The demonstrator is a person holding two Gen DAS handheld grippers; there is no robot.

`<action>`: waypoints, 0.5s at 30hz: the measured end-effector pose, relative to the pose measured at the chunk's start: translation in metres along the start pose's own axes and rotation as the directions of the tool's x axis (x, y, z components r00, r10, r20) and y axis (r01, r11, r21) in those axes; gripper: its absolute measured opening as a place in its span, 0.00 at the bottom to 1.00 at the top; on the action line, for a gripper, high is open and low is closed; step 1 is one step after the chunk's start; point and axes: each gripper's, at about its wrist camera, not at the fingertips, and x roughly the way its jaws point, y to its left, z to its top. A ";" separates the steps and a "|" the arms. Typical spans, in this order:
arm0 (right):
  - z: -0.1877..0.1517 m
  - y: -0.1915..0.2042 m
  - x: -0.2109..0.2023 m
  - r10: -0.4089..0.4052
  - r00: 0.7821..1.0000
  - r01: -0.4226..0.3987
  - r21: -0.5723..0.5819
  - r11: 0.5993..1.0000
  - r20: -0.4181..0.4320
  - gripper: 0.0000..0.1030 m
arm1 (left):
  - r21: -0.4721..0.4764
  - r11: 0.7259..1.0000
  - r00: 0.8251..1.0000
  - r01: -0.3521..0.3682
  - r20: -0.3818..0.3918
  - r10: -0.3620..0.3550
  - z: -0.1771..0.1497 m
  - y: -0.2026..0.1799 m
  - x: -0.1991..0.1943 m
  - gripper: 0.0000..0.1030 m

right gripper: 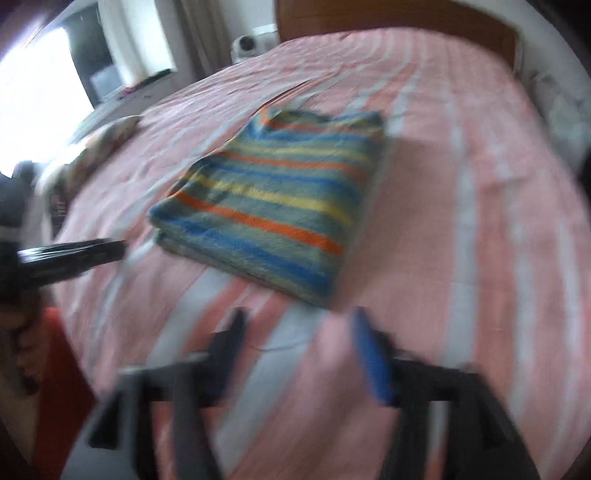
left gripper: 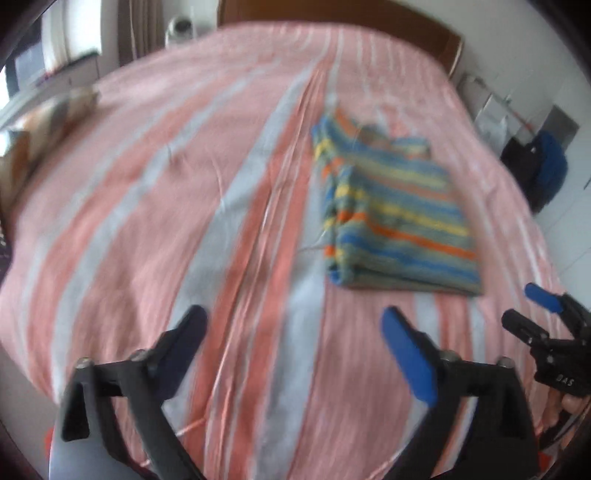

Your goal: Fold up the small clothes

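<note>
The shirt (right gripper: pixel 269 199), striped blue, yellow, orange and grey-green, lies folded into a flat rectangle on the bed (right gripper: pixel 461 229). Its layered fold edge faces the near side of the bed, and its far end, towards the headboard (left gripper: pixel 369 22), looks looser and less even. Both views are motion-blurred, so fine creases cannot be judged.

Left gripper (left gripper: pixel 295 339): fingers spread wide, nothing between them, over bare sheet just near-left of the shirt. Right gripper (right gripper: pixel 299 350): fingers spread, nothing between them, just short of the shirt's near corner. Neither touches the shirt. A pillow (left gripper: pixel 40 125) lies well to the left of the shirt, at the bed's edge.

Assessment: the shirt appears released and the fold largely done; the step in hand looks like clearing away, or a last tidy.

Recommendations:
1. Keep both grippers wide while clear of the shirt, so no finger snags the top layer.
2. If 1 more fold is wanted, take the 2 near corners through all layers, not the top layer alone.
3. Lay the near edge over squarely, so the stripes line up.
4. Smooth the far end before leaving it.
</note>
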 end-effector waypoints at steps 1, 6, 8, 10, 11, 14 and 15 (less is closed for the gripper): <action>-0.001 0.003 -0.011 -0.040 0.999 0.040 -0.007 0.999 0.034 0.81 | 0.010 1.000 1.000 -0.006 0.016 0.005 -0.002 -0.003 -0.006 0.95; -0.002 0.012 -0.041 -0.181 0.979 0.184 -0.024 0.983 0.092 0.84 | 0.012 1.000 1.000 -0.012 0.013 0.012 -0.006 -0.012 -0.006 0.96; -0.003 0.014 -0.045 -0.214 0.972 0.218 -0.034 0.975 0.097 0.84 | 0.009 1.000 1.000 -0.013 0.011 0.013 -0.006 -0.014 -0.006 0.96; -0.006 0.015 -0.049 -0.244 0.965 0.249 -0.046 0.967 0.101 0.84 | 0.012 1.000 1.000 -0.013 0.024 0.012 -0.008 -0.016 -0.010 0.96; -0.007 0.015 -0.049 -0.254 0.962 0.260 -0.050 0.964 0.103 0.84 | 0.016 1.000 0.999 -0.018 0.032 0.017 -0.008 -0.018 -0.013 0.96; -0.009 0.014 -0.055 -0.287 0.951 0.294 -0.055 0.954 0.110 0.84 | 0.042 0.999 0.998 -0.033 0.045 0.031 -0.006 -0.023 -0.012 0.96; -0.010 0.014 -0.055 -0.291 0.950 0.298 -0.053 0.953 0.111 0.84 | 0.053 0.998 0.998 -0.039 0.045 0.037 -0.005 -0.024 -0.010 0.96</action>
